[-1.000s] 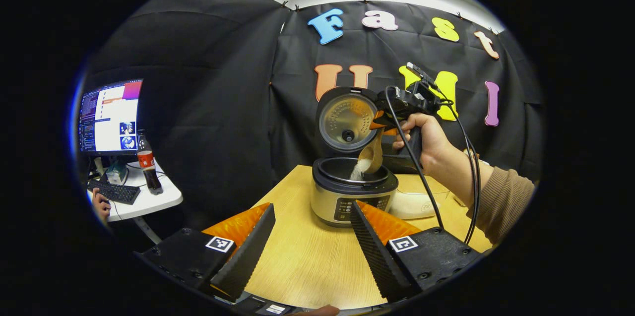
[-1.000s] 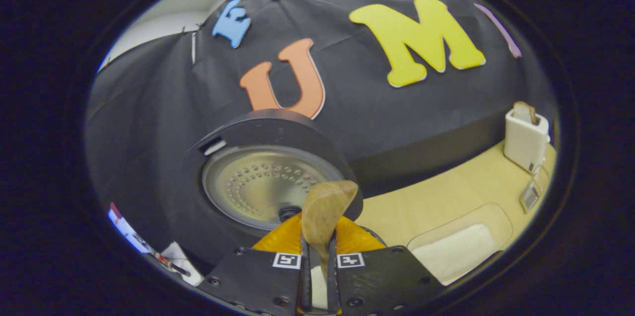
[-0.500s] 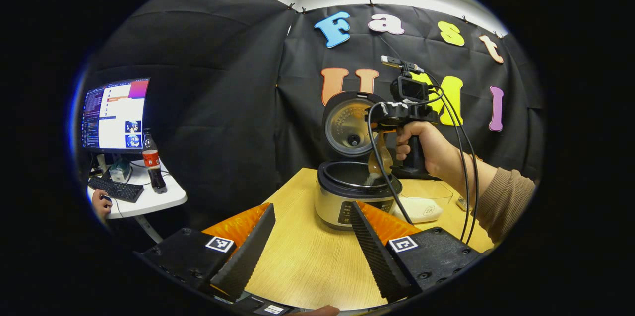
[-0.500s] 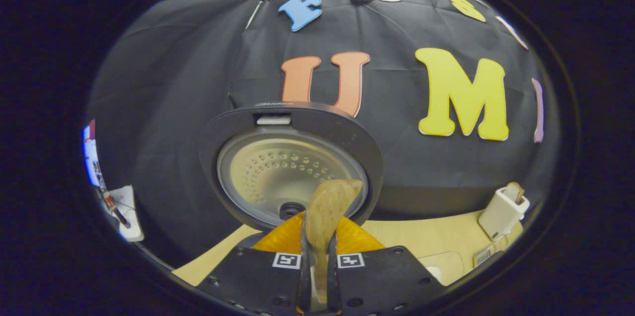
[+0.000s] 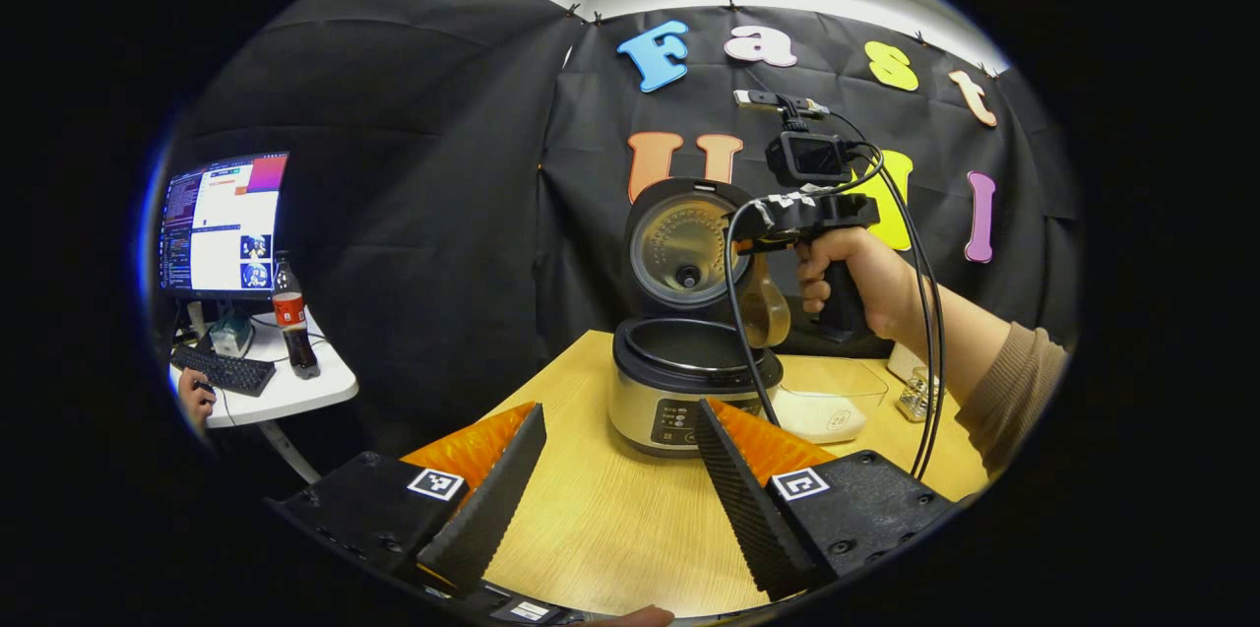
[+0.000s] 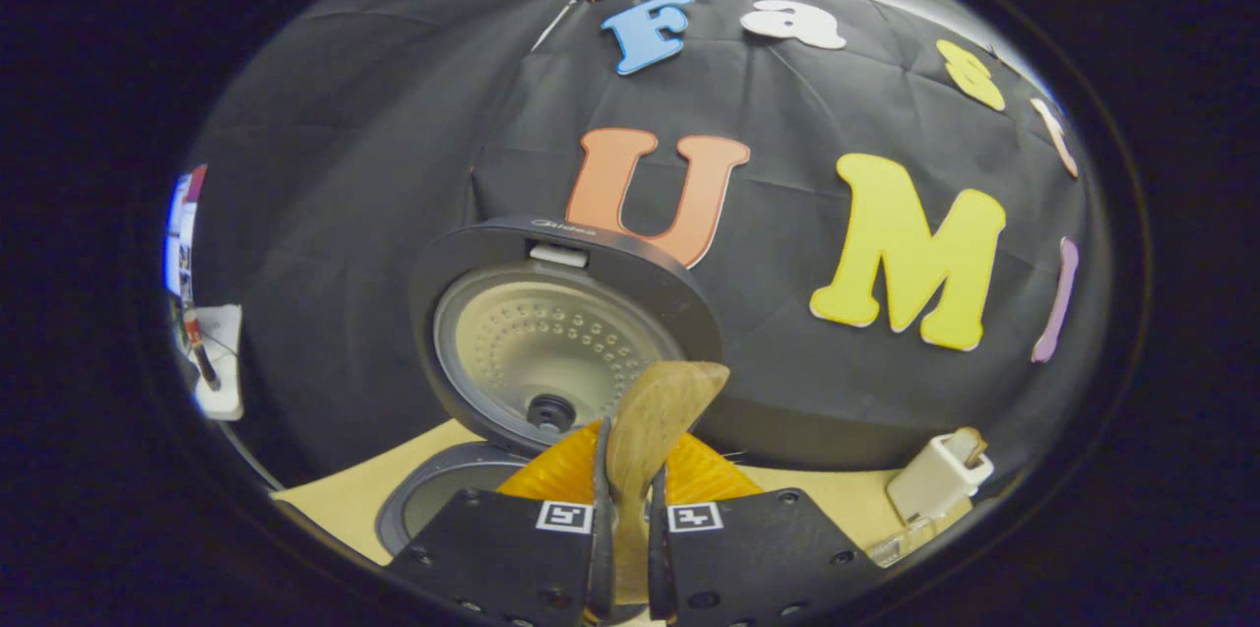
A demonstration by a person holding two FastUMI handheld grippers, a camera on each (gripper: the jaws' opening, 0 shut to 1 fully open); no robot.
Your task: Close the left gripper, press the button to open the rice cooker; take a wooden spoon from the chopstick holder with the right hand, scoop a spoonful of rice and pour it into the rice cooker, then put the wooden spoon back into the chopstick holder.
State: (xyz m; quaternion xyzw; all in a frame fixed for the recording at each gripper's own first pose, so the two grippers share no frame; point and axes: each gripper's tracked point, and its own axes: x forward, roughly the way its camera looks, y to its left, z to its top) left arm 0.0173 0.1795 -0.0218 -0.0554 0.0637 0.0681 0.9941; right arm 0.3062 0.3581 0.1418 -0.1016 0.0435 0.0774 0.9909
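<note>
1. The rice cooker (image 5: pixel 689 371) sits at twelve o'clock in the left gripper view, lid up. The pour looks done; returning the spoon to the chopstick holder (image 6: pixel 935 479) remains.
2. Your right gripper (image 6: pixel 628 529) clamps the wooden spoon (image 6: pixel 655 420), long axis running forward along its fingers, bowl outward.
3. Your left gripper (image 5: pixel 620 489) idles, jaws apart.

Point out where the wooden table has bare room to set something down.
The widest bare stretch of the light wooden table lies between the open left gripper and the silver rice cooker. A narrower strip runs left of the cooker to the table's edge. Right of it is crowded: the clear rice container, a small clear item and the right gripper with the wooden spoon.
</note>
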